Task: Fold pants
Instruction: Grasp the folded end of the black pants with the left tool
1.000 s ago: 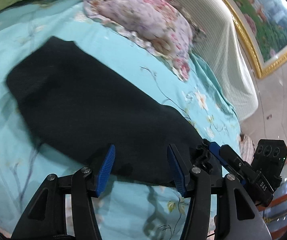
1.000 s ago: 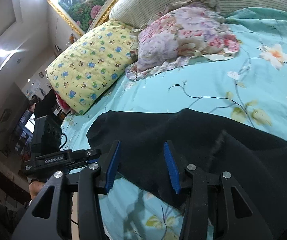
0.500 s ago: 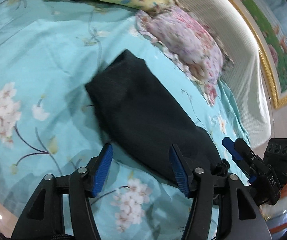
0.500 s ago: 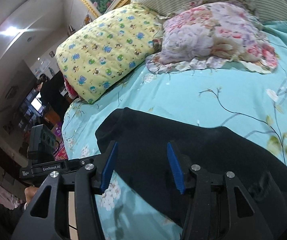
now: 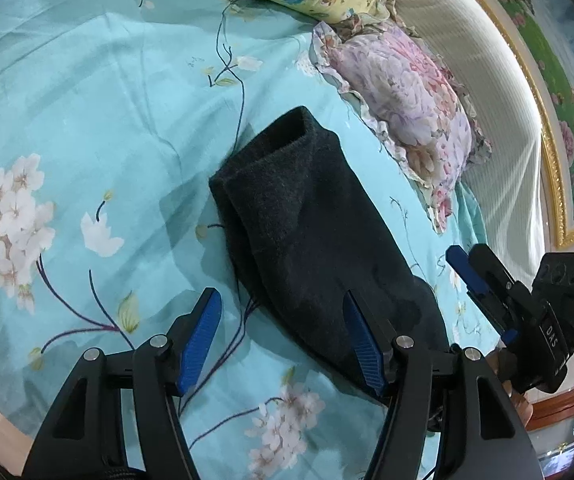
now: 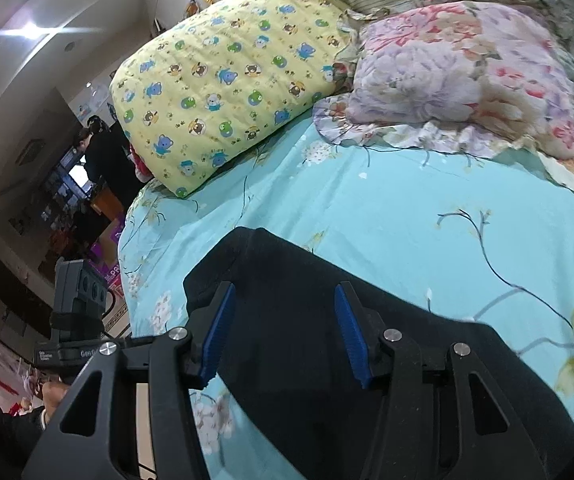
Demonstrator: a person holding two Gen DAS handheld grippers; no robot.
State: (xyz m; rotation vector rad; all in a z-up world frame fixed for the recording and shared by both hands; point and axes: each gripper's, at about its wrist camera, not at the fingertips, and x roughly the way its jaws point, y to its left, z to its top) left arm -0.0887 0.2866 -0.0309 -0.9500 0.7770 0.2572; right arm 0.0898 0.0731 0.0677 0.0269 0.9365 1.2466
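The dark pants lie folded into a narrow bundle on the bed (looks nearly done), with left gripper and right gripper fingers spread, holding nothing.

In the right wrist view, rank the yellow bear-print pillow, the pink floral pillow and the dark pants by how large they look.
1. Dark pants, though they lie nearest the camera, which inflates them.
2 and 3. Yellow bear-print pillow and pink floral pillow look about alike; I would not rank them.
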